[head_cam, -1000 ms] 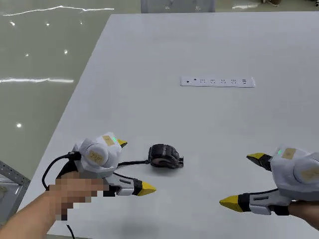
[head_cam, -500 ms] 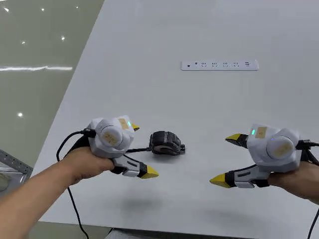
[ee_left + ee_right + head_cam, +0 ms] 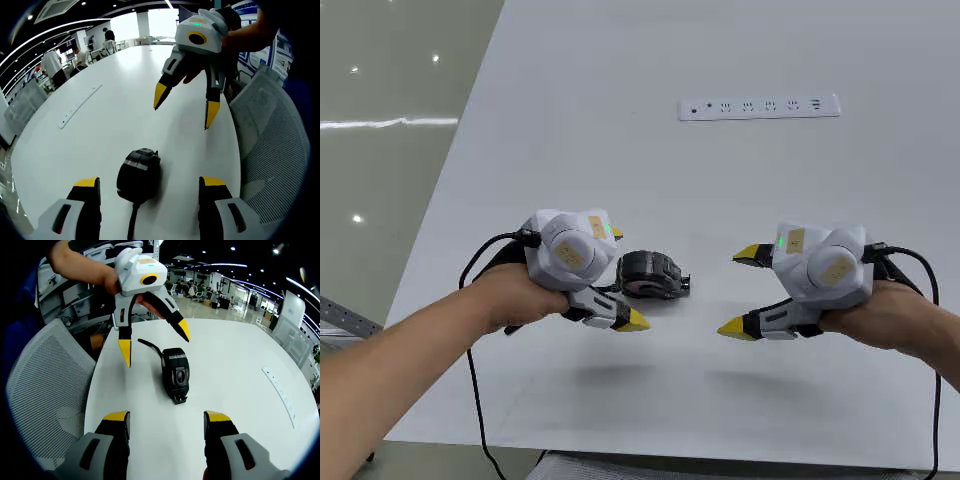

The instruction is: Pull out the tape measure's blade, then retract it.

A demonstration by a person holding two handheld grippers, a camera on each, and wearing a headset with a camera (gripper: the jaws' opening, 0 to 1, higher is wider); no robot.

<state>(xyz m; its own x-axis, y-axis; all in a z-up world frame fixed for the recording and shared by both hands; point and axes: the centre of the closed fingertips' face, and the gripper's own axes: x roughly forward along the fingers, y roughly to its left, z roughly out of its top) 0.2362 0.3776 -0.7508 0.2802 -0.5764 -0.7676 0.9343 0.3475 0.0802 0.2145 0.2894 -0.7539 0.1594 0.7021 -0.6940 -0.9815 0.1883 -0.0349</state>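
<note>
Closing in over the last second, the left gripper now sets its wide jaws either side of the tape measure, which lies on the desk. The right gripper, jaws also wide, has drawn nearer.

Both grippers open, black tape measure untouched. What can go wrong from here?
The black tape measure lies loose on the smooth white table; if the right gripper pulls before the left gripper clamps it, it likely slides.
Its blade hook is small and low; jaws may slip off.
Its black strap, between the left jaws, may get pinched.
</note>
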